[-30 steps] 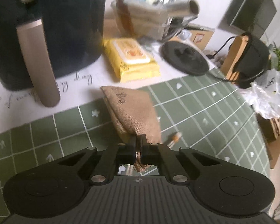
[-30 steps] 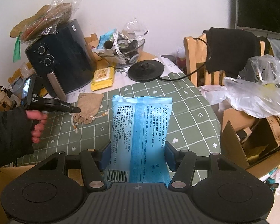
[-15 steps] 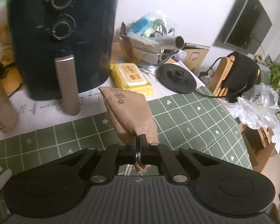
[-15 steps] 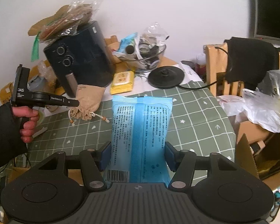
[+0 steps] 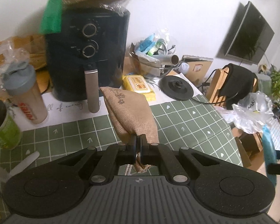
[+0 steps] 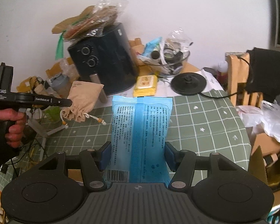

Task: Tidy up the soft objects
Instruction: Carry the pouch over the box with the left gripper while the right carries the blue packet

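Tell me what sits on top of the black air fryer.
A crinkled clear plastic bag of flat brown pieces rests on the black air fryer, with a green strip hanging beside it. What the pieces are cannot be seen.

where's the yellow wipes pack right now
The yellow wipes pack lies flat at the back of the table, between the black air fryer on its left and the round black kettle base on its right.

Green grid tablecloth (image 5: 196, 123); on it air fryer (image 5: 87, 56), yellow wipes pack (image 5: 138, 85), kettle base (image 5: 176, 87).
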Available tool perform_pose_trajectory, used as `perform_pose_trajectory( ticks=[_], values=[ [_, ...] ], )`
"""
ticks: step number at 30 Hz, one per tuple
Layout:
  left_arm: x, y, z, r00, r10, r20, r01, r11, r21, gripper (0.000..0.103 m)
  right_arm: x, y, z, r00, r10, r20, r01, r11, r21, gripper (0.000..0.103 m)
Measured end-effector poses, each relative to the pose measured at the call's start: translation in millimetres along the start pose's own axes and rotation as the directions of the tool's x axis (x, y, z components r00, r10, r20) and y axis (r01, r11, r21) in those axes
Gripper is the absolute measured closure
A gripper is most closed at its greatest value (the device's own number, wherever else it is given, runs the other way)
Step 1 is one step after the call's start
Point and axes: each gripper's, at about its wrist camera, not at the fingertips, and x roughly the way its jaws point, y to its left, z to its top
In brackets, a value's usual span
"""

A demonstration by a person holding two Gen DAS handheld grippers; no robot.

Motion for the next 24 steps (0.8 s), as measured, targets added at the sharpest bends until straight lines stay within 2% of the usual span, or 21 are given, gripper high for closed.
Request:
perform_pose_trajectory(
  ticks=[13,24],
  values=[
    [-75,-26,-15,0.997,-0.006,0.078,0.008,1.0,-0.024,0.099,-17,13,-1,0.996,0.086,0.02,-0.085,0.995,-0.049,0.041],
    [-121,-46,-45,0.996,-0.037,0.079,0.043,0.996,-0.076,0.099,-35,23,-7,0.989,0.149,0.022,-0.147,0.984,-0.098,0.041]
  ],
)
